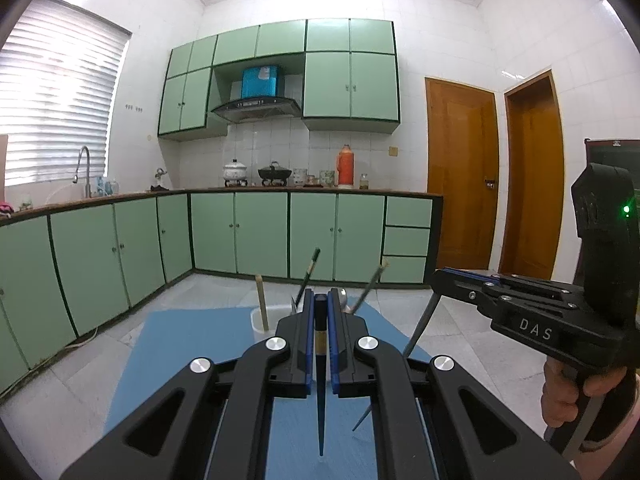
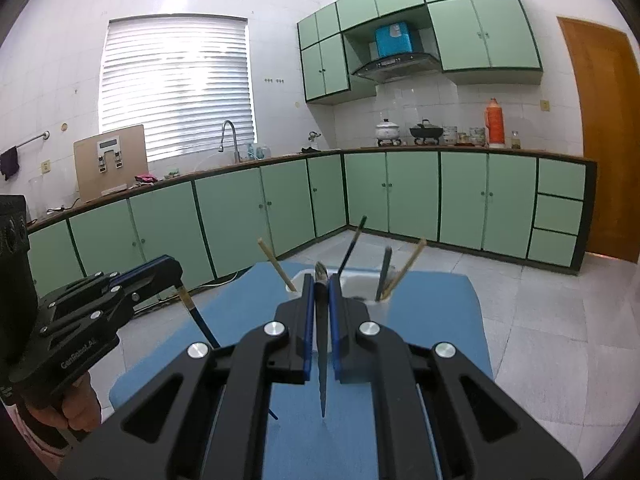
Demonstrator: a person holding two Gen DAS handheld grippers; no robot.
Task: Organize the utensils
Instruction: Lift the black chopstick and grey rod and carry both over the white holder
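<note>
Pinched upright in the left gripper hangs a dark chopstick; the right gripper clamps another, possibly a slim utensil. Just beyond both stands the white holder on the blue counter. Next: lower each tip into a compartment.

Green cupboards line the kitchen walls; an orange flask, a white pot and a black pan stand beneath the cooker hood, near wooden doors.
</note>
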